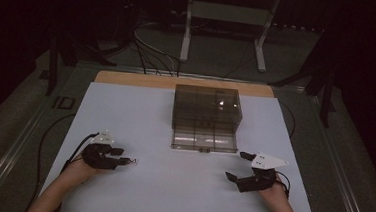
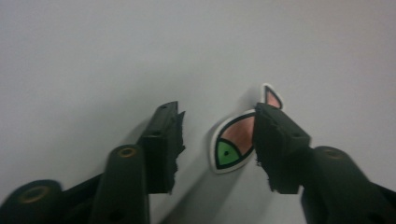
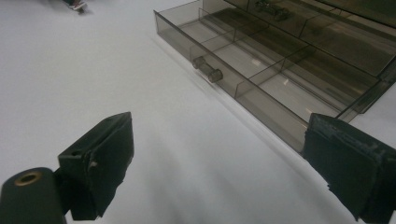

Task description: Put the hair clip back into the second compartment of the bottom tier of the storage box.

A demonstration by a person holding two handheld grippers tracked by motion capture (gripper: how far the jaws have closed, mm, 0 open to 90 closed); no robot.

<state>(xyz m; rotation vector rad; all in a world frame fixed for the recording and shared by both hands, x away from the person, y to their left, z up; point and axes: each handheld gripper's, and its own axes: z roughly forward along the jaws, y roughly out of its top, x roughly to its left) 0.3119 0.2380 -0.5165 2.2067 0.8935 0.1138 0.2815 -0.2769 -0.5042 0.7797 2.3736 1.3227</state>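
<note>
A small fish-shaped piece (image 2: 233, 142) with a white rim, pink body and green head lies flat on the white table, and in the high view the fish-shaped piece (image 1: 133, 161) is a tiny speck at the left gripper's tips. My left gripper (image 2: 218, 114) is open around it, with the right jaw overlapping the tail end. In the high view the left gripper (image 1: 124, 157) rests low at the table's front left. My right gripper (image 3: 219, 135) is wide open with nothing between its jaws. At the front right, the right gripper (image 1: 237, 165) points toward the drawer.
A smoky transparent drawer box (image 1: 206, 106) stands at the middle back of the white sheet (image 1: 125, 111). Its bottom drawer (image 3: 261, 70) is pulled out, split into compartments, with a round knob (image 3: 208, 69) on its front. Cables and stand legs lie on the floor behind the table.
</note>
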